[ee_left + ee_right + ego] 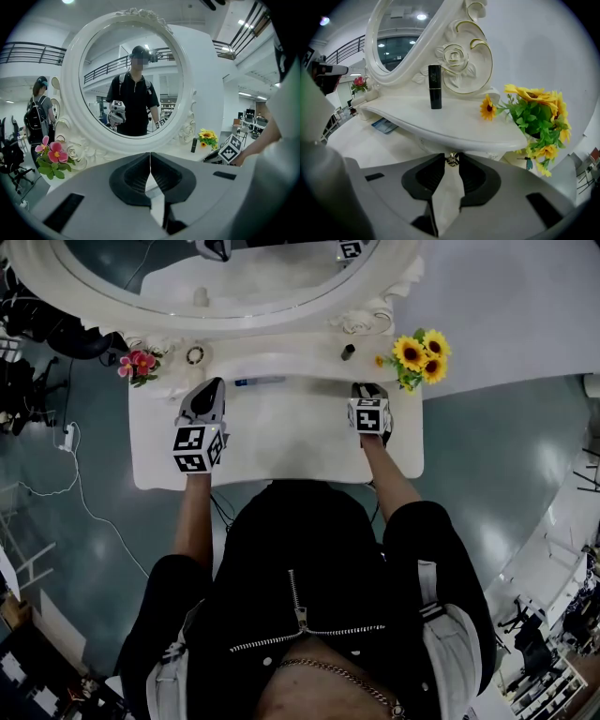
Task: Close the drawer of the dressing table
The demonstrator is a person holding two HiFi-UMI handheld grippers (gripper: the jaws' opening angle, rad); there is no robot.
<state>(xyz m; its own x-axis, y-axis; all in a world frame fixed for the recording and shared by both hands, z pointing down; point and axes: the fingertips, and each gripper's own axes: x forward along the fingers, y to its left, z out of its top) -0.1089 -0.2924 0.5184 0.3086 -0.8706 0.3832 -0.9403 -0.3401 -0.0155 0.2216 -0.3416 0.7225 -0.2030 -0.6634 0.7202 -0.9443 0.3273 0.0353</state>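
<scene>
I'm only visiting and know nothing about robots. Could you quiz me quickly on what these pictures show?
1. True or false: the sunflowers stand at the person's right end of the dressing table.
2. What is the right gripper clamped on? A a hairbrush; B a small metal knob; C a spoon.
3. Fill in: the jaws of the left gripper are empty and ____.
Key: 1 true; 2 B; 3 shut.

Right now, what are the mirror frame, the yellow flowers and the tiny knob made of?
The mirror frame looks like glossy white painted wood or resin, with carved roses; can't tell which. The sunflowers are probably fabric or plastic, petals stiff and even. The drawer knob seems shiny metal, with brassy glints.
</scene>
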